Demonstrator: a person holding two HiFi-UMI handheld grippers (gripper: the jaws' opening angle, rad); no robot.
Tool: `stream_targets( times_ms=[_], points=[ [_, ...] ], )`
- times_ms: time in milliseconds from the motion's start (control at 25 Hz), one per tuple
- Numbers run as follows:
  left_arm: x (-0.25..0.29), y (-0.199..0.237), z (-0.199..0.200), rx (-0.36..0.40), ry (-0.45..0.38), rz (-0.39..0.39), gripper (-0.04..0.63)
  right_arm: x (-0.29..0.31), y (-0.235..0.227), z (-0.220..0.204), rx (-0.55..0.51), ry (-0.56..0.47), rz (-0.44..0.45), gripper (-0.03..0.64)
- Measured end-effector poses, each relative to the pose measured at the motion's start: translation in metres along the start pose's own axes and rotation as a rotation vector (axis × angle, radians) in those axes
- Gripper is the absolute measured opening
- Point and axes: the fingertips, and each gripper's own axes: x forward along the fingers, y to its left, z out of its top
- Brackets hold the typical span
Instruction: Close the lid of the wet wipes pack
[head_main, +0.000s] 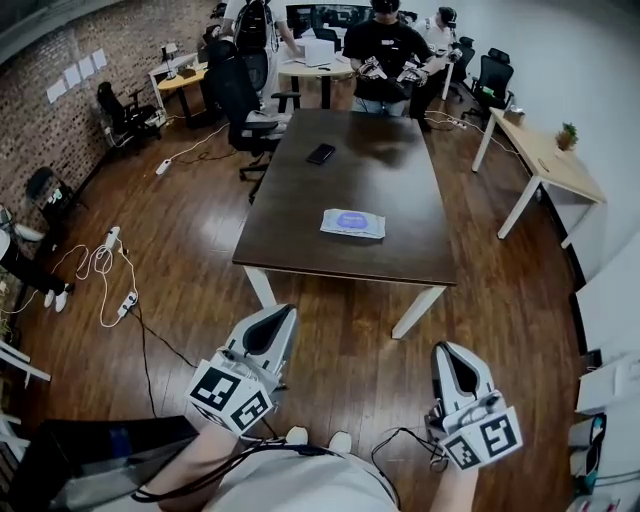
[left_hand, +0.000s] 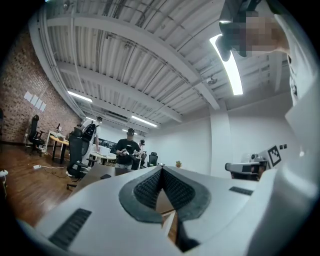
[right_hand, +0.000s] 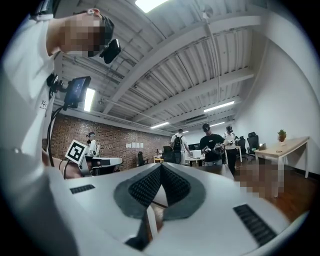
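The wet wipes pack (head_main: 352, 223) lies flat on the dark wooden table (head_main: 300, 240), a white pack with a bluish oval lid area on top; I cannot tell how the lid stands. Both grippers hover over the wood floor, short of the table's near edge and well apart from the pack. The left gripper (head_main: 284, 313) (left_hand: 161, 169) has its jaws together with nothing between them. The right gripper (head_main: 444, 348) (right_hand: 160, 165) is also shut and empty. Each gripper view shows only the room beyond the ribbed pads, not the pack.
A black phone (head_main: 321, 153) lies further back on the table. A person in black (head_main: 388, 55) stands at the table's far end holding grippers. Office chairs (head_main: 243, 95) stand at the back left, cables and a power strip (head_main: 108, 272) lie on the floor at left, and a light desk (head_main: 552, 166) stands at right.
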Motion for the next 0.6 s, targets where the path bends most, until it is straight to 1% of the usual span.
stream_targets(
  times_ms=[360, 600],
  points=[
    [-0.010, -0.018, 0.007, 0.005, -0.014, -0.011, 0.000, -0.016, 0.006, 0.005, -0.017, 0.002, 0.003, 0.008],
    [-0.017, -0.021, 0.005, 0.007, -0.012, -0.020, 0.000, -0.019, 0.012, 0.005, -0.020, -0.007, 0.002, 0.008]
  ],
)
